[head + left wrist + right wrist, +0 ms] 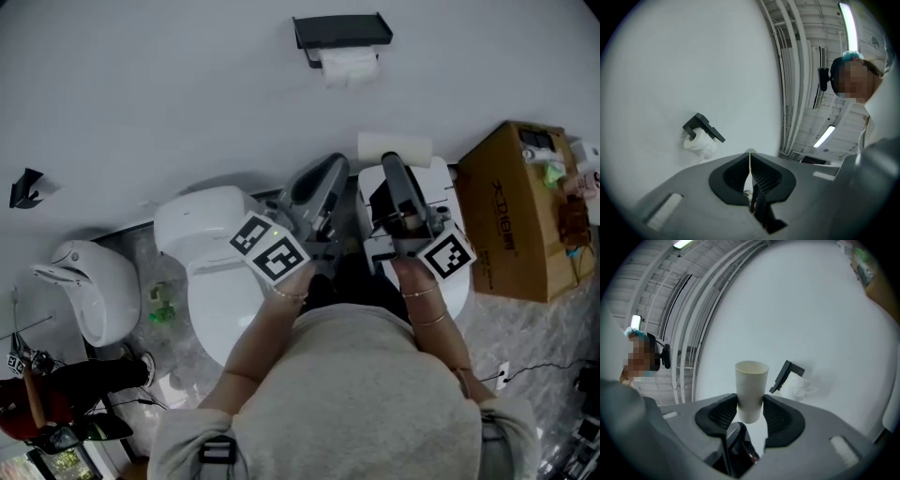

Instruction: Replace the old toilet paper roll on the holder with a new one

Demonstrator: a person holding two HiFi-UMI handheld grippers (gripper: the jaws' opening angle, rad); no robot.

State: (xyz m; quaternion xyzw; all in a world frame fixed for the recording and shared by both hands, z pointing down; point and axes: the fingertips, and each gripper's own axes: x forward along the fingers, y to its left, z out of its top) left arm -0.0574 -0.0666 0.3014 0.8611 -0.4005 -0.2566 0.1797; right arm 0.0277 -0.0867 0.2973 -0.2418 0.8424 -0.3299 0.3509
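Currently right gripper [750, 405] clamped on cream hollow tube [751, 380]: smooth wall, open end up, upright between jaws. Left gripper [750, 161] jaws pressed together, nothing between. Black holder [342, 31] on far wall carries white roll [349, 67], crumpled loose sheet hanging. Tube nearer, slightly right of holder.
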